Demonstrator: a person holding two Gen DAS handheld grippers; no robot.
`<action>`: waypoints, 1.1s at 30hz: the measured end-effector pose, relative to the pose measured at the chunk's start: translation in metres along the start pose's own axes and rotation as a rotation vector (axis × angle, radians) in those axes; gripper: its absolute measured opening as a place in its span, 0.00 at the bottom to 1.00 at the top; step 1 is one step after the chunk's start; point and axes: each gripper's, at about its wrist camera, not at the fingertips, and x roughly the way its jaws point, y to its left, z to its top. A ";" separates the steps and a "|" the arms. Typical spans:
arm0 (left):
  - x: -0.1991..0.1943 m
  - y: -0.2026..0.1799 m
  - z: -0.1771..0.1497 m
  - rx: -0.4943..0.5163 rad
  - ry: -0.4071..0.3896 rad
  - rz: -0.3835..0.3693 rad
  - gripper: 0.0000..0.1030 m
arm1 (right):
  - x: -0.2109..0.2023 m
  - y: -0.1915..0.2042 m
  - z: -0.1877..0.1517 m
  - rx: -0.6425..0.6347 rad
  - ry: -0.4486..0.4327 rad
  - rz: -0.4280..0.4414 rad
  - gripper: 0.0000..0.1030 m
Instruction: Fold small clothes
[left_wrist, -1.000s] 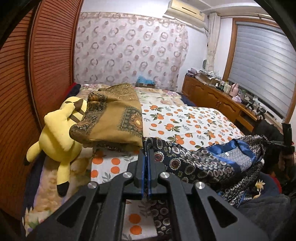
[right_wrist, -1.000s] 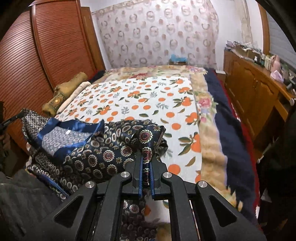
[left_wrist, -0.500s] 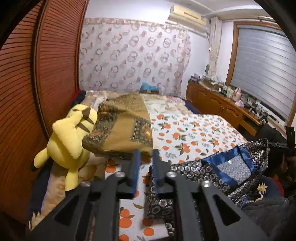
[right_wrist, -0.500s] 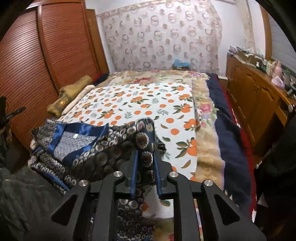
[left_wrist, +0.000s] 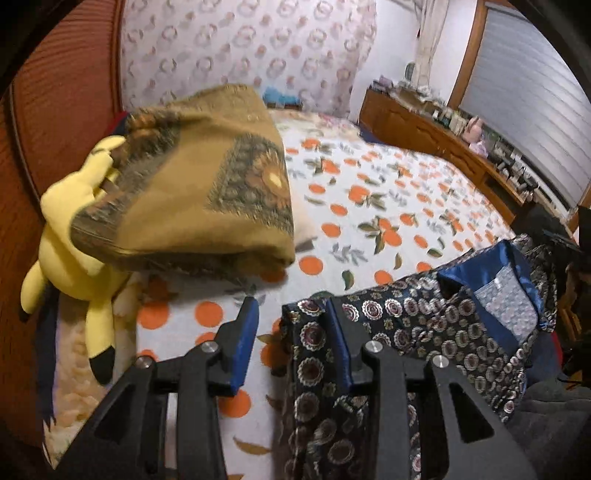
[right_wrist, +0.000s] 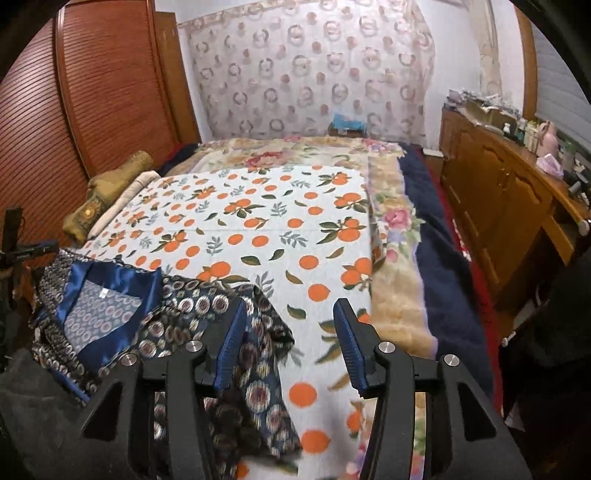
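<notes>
Garment (left_wrist: 424, 325), dark navy with a medallion print and a blue satin collar, is seen lying crumpled on the bed (left_wrist: 388, 206), at the lower right of the left wrist frame and the lower left of the right wrist frame (right_wrist: 122, 317). In the left wrist frame, a fold of the cloth is seen between the jaws of the left gripper (left_wrist: 291, 314), close against the right-hand one; the jaws are opening and the cloth is not pinched. The right gripper (right_wrist: 290, 319) is likewise opening, its jaws released; the cloth's edge lies by the left-hand jaw, unclamped. An orange-print sheet (right_wrist: 266, 229) is spread beneath the garment. A folded ochre blanket (left_wrist: 192, 184) and a yellow plush toy (left_wrist: 70, 236) are noted at the left of the left wrist frame. A wooden cabinet (right_wrist: 495, 192) is noted at the right.
</notes>
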 end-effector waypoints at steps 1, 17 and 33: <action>0.004 0.000 0.000 0.000 0.011 0.004 0.35 | 0.008 0.000 0.002 -0.001 0.016 0.004 0.48; 0.024 0.008 -0.009 -0.012 0.068 -0.068 0.31 | 0.072 0.005 0.007 -0.024 0.217 0.084 0.48; -0.009 -0.016 -0.004 0.043 -0.029 -0.117 0.01 | 0.073 0.061 0.001 -0.227 0.246 0.117 0.06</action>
